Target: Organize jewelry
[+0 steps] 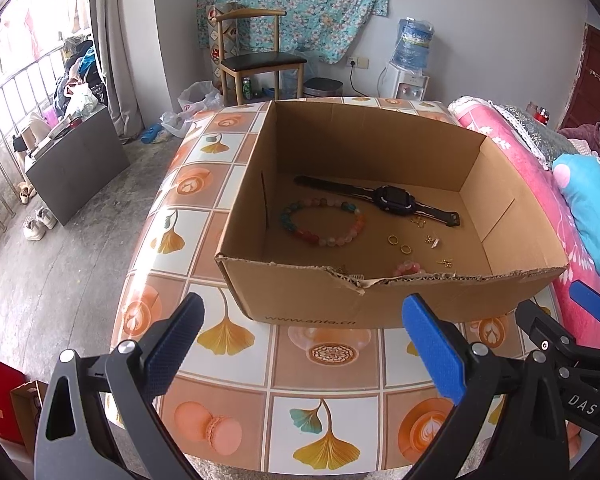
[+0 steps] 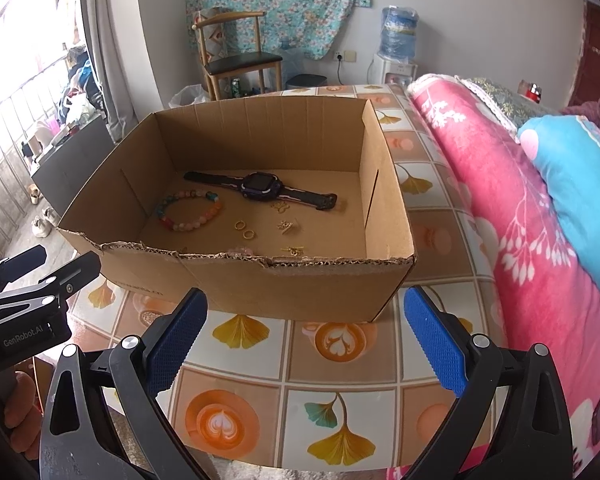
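I see white walls, floral cloth (image 1: pixel 292 4) hung behind wooden chair (image 1: pixel 256 60), water dispenser (image 1: pixel 410 68) beside; grey floor (image 1: pixel 60 248), bright barred window (image 1: pixel 16 76) left, pink bedding (image 2: pixel 520 200) right.

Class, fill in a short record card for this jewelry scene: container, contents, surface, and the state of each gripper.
container: open cardboard box, near rim torn
contents: black watch, beaded bracelet, two gold rings, small gold pieces, pink beads by near wall
surface: table with patterned cloth
left gripper: jaws open, empty
right gripper: jaws open, empty
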{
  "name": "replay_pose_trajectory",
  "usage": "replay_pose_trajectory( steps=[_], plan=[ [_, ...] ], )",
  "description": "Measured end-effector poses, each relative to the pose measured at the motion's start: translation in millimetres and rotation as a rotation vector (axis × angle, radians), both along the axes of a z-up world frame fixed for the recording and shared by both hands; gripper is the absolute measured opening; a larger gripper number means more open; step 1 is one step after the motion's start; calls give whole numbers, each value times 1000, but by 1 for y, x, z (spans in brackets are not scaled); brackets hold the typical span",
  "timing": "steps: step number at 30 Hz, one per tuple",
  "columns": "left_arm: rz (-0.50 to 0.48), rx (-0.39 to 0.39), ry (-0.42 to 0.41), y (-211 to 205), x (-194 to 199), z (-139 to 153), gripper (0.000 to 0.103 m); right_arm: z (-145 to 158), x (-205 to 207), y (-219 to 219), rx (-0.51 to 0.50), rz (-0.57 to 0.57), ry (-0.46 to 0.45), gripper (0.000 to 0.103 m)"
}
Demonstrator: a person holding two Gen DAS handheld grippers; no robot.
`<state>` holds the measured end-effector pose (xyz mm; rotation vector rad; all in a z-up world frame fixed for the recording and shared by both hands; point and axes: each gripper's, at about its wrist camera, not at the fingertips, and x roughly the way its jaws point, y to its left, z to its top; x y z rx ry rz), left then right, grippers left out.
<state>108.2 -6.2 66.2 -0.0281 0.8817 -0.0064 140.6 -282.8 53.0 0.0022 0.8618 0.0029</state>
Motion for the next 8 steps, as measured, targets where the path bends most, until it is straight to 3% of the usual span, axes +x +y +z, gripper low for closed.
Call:
replay_pose_trajectory(
  steps=[8],
  plan=[
    [1,-1,1,-1,0,0,97,0,-2,0,6,-11,5,95]
  ],
)
